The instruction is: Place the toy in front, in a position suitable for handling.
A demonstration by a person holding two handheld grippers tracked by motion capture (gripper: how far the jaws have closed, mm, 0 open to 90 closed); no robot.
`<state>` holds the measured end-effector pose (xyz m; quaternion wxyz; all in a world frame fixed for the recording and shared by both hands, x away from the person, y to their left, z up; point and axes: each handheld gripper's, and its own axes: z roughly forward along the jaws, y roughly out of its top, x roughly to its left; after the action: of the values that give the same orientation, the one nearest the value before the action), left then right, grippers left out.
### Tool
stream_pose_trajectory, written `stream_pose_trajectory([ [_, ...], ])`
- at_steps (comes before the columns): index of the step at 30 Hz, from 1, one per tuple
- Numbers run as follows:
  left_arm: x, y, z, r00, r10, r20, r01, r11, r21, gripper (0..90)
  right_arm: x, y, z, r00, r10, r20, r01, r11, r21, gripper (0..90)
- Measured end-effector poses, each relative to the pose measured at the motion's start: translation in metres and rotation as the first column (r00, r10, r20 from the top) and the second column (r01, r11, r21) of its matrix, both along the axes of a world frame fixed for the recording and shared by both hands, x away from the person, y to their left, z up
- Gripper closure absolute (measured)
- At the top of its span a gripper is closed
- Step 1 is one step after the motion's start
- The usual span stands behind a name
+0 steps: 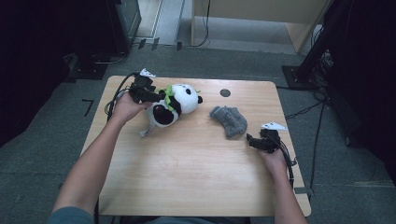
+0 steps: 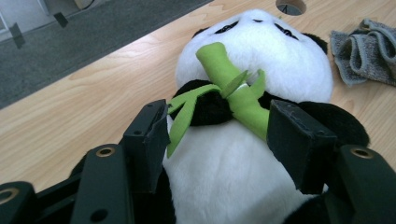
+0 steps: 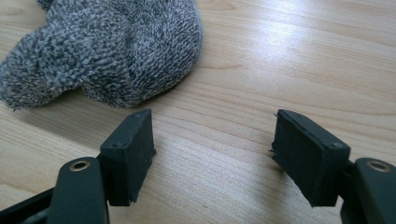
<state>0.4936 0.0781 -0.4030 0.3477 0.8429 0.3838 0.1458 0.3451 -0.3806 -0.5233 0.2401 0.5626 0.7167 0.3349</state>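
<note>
The left gripper straddles the plush panda at the far left of the wooden table; in the left gripper view its black jaws flank the toy's white belly, and whether the pads actually press the plush I cannot tell. The right gripper hovers low with its jaws spread and nothing between them, just short of the grey sock lying right of the panda. The left gripper view brings out what the high view blurs: a green felt bamboo stalk with flat leaves lying across the panda's chest, and the sock's folded ribbed cuff beyond. The right gripper view adds the sock's speckled, nubbly knit, bunched into rounded lumps, and the table's pale, glossy grain. The panda is soft, short-piled, round-headed, lying on its back. The left forearm reaches diagonally forward, hand wrapped around its gripper; the right forearm runs along the table's right edge, wrist angled inward towards the sock.
</note>
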Motion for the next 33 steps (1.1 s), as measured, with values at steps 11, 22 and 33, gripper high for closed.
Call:
stream_pose_trajectory([
  [11, -0.006, -0.010, 0.001, 0.9989, -0.043, -0.018, 0.043, 0.9986, -0.032, 41.7, 0.000, 0.000, 0.000, 1.0000, -0.005, 0.000, 0.005, 1.000, 0.000, 29.5],
  [22, -0.007, -0.021, -0.005, 0.9979, -0.058, -0.029, 0.058, 0.9981, -0.021, 41.1, 0.000, 0.001, 0.000, 1.0000, -0.006, 0.000, 0.006, 1.000, 0.000, 29.0],
  [33, -0.006, -0.021, -0.013, 0.9988, -0.015, -0.046, 0.013, 0.9994, -0.030, 49.0, 0.001, 0.004, -0.001, 0.9998, -0.009, -0.020, 0.009, 1.000, -0.007, 15.9],
])
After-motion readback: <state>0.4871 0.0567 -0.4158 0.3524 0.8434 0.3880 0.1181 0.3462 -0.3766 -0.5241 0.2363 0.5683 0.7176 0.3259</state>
